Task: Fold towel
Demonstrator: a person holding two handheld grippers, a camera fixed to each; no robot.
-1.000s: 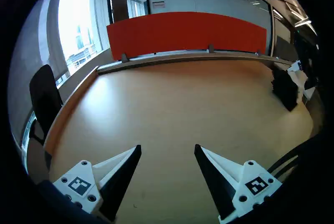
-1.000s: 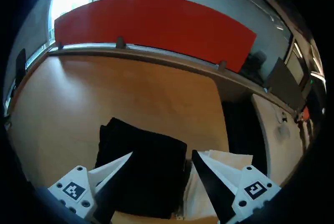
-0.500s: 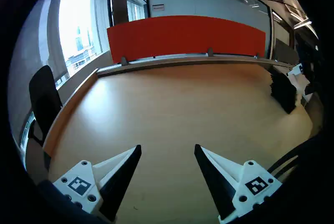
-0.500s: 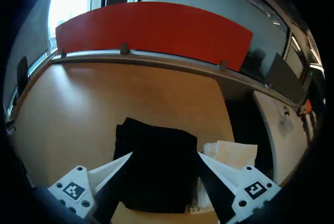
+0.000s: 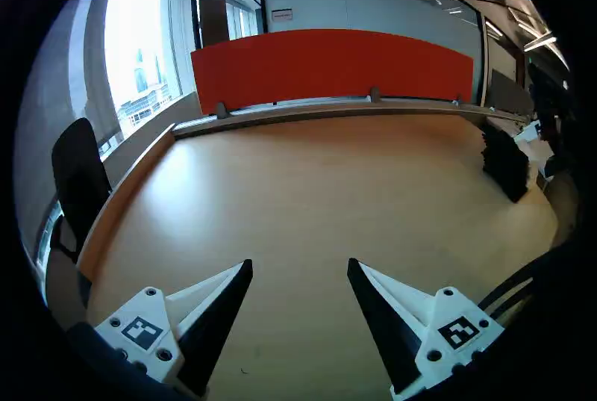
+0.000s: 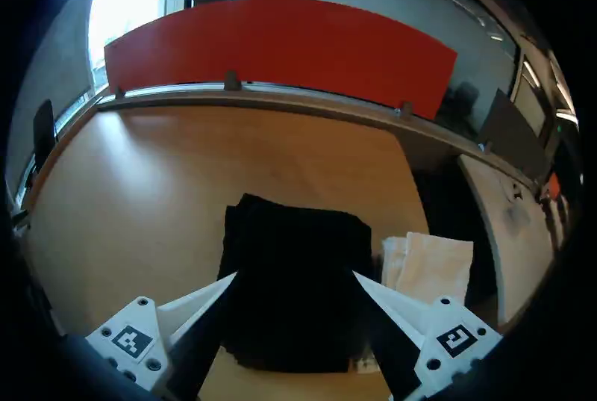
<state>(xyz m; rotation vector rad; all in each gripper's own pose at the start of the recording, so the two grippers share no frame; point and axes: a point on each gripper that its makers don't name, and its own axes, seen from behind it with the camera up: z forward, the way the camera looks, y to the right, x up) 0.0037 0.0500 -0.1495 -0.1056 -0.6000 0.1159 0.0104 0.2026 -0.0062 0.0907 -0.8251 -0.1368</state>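
1. On the light wooden table (image 6: pixel 149 177), towards its right edge, a black folded cloth towel (image 6: pixel 298 252) lies flat, just beside a white folded towel (image 6: pixel 436 263).
2. Right gripper (image 6: pixel 295 275): jaws spread wide above the black towel, one finger towards each side, pinching nothing.
3. Left gripper (image 5: pixel 298 263): jaws spread over bare table, well apart from the towel, holding nothing.
4. Handling judgement: soft, light, limp fabric in several layers, so it will probably sag and slide. Best taken at a near corner or edge, pinching only the top layer.
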